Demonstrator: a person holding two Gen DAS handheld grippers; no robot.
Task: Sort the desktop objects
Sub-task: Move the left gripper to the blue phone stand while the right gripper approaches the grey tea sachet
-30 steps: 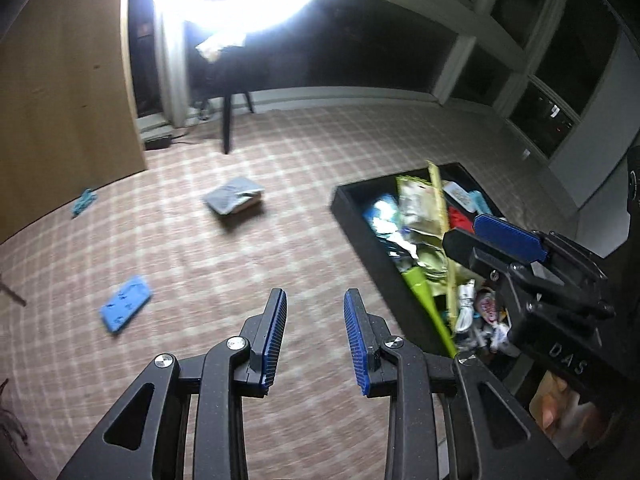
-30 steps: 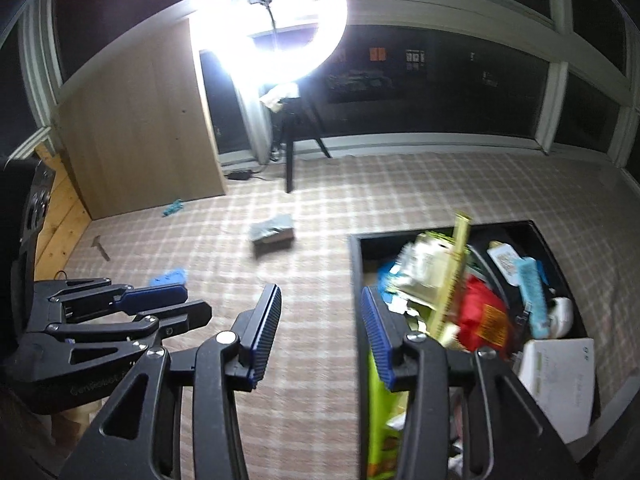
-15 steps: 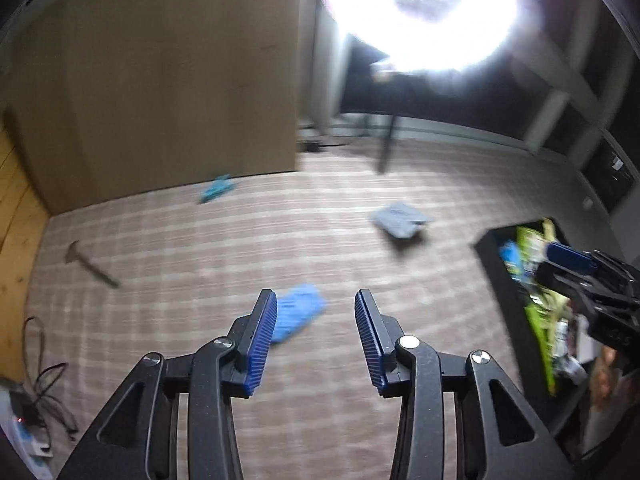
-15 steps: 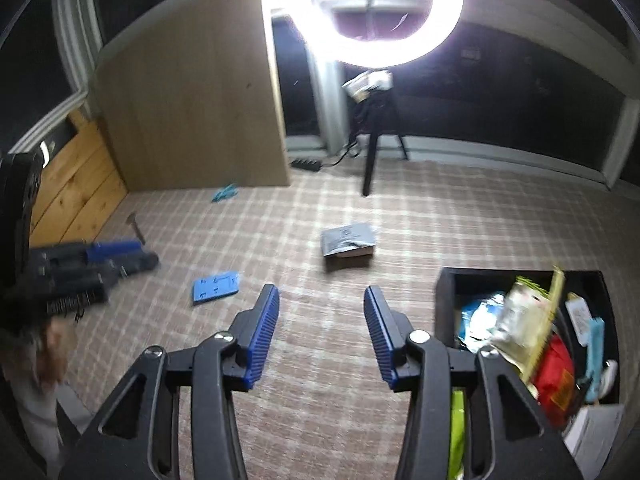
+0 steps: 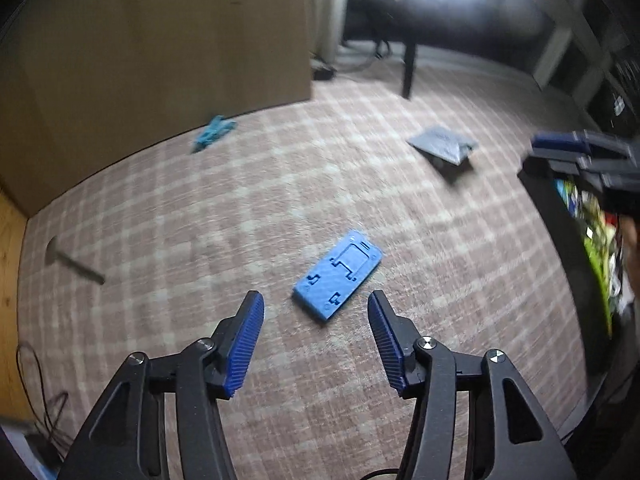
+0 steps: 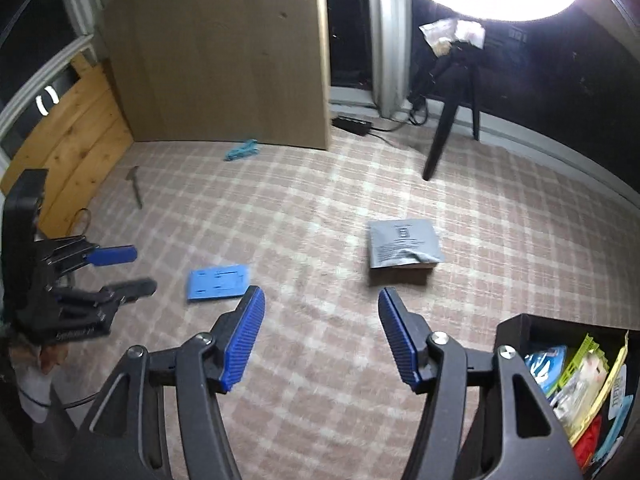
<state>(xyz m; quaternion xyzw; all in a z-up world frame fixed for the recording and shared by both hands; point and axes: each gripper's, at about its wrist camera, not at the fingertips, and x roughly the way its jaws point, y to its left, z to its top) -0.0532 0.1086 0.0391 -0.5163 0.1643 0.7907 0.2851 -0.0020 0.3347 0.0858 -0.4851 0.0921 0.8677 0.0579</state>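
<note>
- The left gripper (image 5: pixel 316 308) points down at a checked carpet (image 5: pixel 248 208); its fingers (image 5: pixel 246 340) stand wide apart with nothing between them, and they have just been opening
- A flat blue plate (image 5: pixel 338 274) with recessed cut-outs lies on the carpet just beyond the left fingertips, between their lines and nearer the right-hand one, not touched; in the right wrist view the same plate (image 6: pixel 218 284) lies between the two grippers
- The right gripper (image 6: pixel 320 308) also points down at the carpet; its fingers (image 6: pixel 400 344) are spread wide and empty, and they too have just been opening
- A grey foil pouch (image 6: pixel 404 244) lies flat on the carpet beyond the right gripper's right-hand finger, apart from it
- A black bin (image 6: pixel 516 330) stands at the lower right of the right wrist view, filled with mixed packets in green, yellow, red and blue
- A small teal clip-like object (image 6: pixel 242 150) lies near the foot of a wooden panel (image 6: pixel 224 60); a small hammer (image 6: pixel 136 188) lies on the carpet to its left, well apart from the plate
- A lit ring lamp (image 6: pixel 500 4) on a black tripod (image 6: pixel 440 140) stands at the far edge of the carpet
</note>
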